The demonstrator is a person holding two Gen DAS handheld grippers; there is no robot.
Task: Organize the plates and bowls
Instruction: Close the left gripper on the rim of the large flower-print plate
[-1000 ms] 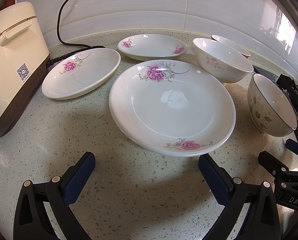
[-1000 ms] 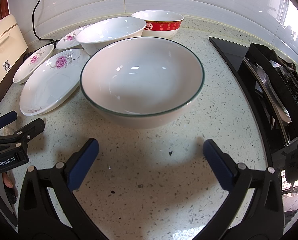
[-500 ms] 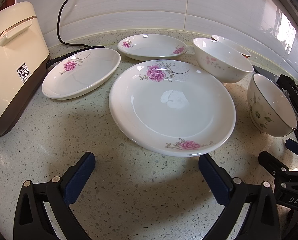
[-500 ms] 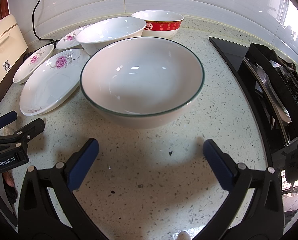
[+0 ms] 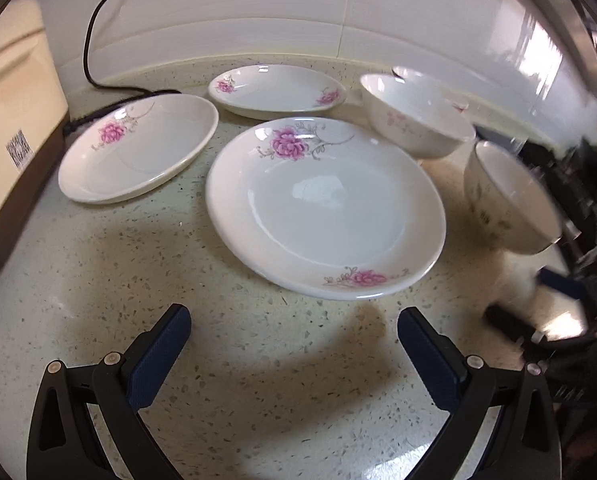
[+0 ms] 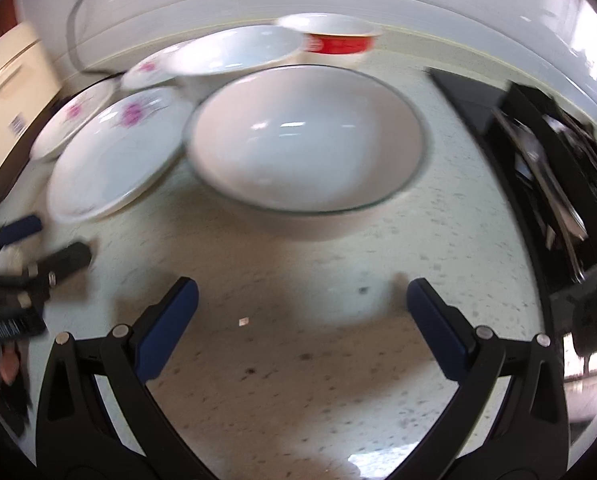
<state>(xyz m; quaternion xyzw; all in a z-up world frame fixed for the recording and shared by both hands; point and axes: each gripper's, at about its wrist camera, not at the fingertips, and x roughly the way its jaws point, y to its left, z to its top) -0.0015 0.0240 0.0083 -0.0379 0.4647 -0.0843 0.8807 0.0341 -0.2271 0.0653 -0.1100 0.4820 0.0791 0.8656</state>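
Note:
Three white plates with pink flowers lie on the speckled counter: a large plate (image 5: pixel 326 208) in the middle, a second plate (image 5: pixel 138 148) to its left, a smaller plate (image 5: pixel 278 88) behind. My left gripper (image 5: pixel 294 336) stands open just short of the large plate's near rim. A green-rimmed bowl (image 6: pixel 306 152) (image 5: pixel 510 196) sits ahead of my open right gripper (image 6: pixel 302 308). Behind it are a white bowl (image 6: pixel 234 56) (image 5: pixel 414 116) and a red-banded bowl (image 6: pixel 334 36). Nothing is held.
A cream rice cooker (image 5: pixel 10 132) with a black cord (image 5: pixel 94 48) stands at the left. A black stove (image 6: pixel 554 160) with its grate fills the right side. Tiled wall (image 5: pixel 258 12) runs behind the dishes.
Both views have shifted and blurred: both grippers have started moving, lifting back slightly from the dishes. The dishes have not moved and both grippers stay open.

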